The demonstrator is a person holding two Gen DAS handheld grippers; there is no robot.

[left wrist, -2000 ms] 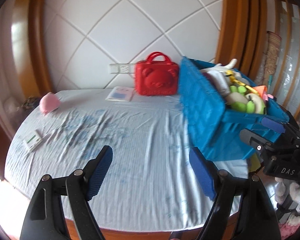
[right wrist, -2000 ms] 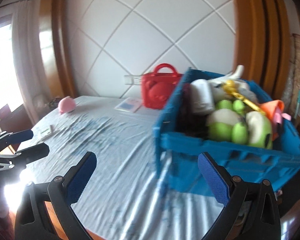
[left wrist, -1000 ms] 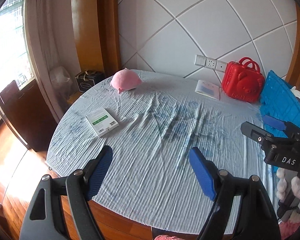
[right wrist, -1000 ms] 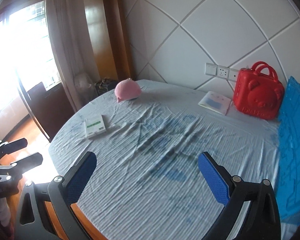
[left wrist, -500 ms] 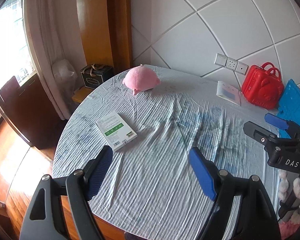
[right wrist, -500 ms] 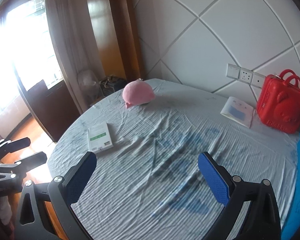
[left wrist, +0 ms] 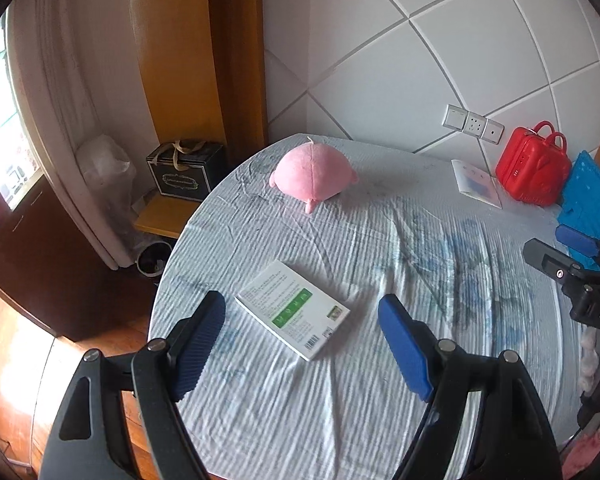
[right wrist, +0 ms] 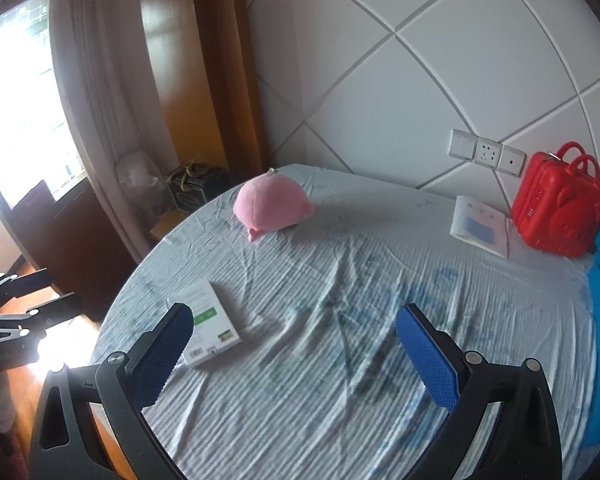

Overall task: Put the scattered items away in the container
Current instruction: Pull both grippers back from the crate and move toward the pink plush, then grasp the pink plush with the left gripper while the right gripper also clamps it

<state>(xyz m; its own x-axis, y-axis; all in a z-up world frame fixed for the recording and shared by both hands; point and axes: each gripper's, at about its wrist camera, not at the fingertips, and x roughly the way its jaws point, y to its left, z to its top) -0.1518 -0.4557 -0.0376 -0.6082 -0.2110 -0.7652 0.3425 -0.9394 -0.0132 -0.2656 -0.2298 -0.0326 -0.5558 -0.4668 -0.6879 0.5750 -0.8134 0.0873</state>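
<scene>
Left wrist view frames the flat box (left wrist: pixel 293 309) lying diagonally just ahead between the left gripper's (left wrist: pixel 302 342) released, empty fingers.

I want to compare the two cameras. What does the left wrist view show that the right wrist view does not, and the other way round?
Only the left wrist view shows the small bin on the floor by the curtain, and the right claw at its right edge.

Only the right wrist view shows the left claw at its left edge.

Both show the white and green box, the pink plush toy, the booklet, the red bear case and a part of the blue crate.
</scene>
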